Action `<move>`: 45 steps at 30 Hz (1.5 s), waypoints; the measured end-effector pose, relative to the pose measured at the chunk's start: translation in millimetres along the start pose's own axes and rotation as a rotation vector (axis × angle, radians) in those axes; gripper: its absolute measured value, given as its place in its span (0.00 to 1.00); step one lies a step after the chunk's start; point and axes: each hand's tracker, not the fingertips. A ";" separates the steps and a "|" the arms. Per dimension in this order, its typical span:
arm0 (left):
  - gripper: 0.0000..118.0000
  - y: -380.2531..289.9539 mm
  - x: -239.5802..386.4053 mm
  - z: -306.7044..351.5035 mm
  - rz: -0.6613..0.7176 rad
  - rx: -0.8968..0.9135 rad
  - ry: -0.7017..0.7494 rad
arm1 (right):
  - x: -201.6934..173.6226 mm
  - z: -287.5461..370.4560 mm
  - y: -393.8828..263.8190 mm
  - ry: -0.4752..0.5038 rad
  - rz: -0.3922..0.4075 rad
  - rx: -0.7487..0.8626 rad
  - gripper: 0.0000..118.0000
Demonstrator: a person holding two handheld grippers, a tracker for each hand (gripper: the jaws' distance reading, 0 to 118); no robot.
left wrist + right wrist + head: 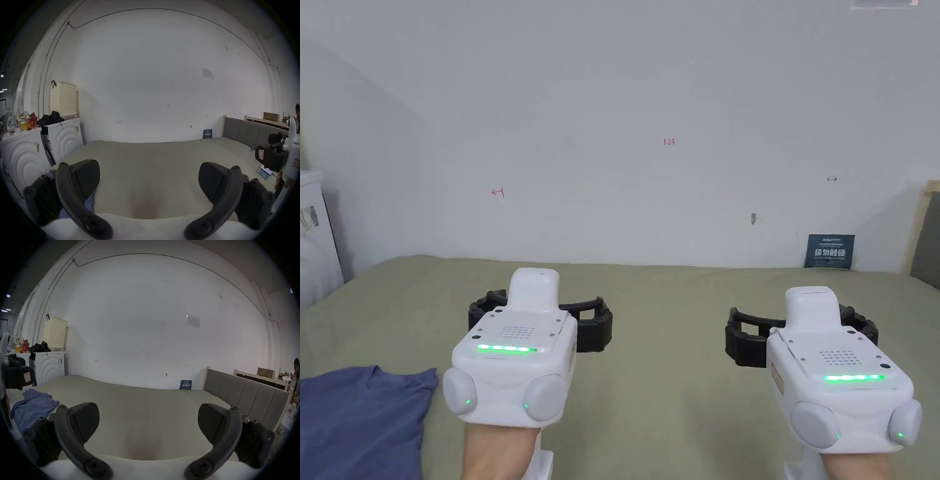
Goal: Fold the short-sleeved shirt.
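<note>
Olive-green bed [675,325] against white wall [650,125], under spread, empty fingers [87,177]; blue shirt [356,419] left of them.

Two white hand-held grippers with black jaws: the left gripper [540,317] at lower centre-left of the head view, the right gripper [802,335] at lower right. One crumpled blue short-sleeved shirt [359,422] at lower left. One olive-green bed sheet [669,312]. Two white washing machines [64,138] at the left of the left gripper view. One cream perforated plastic basket [63,99] above them.
</note>
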 end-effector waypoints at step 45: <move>0.00 -8.0 -142.0 32.4 0.006 -0.067 0.287 | -127.8 -38.0 5.3 0.226 0.001 -0.051 0.00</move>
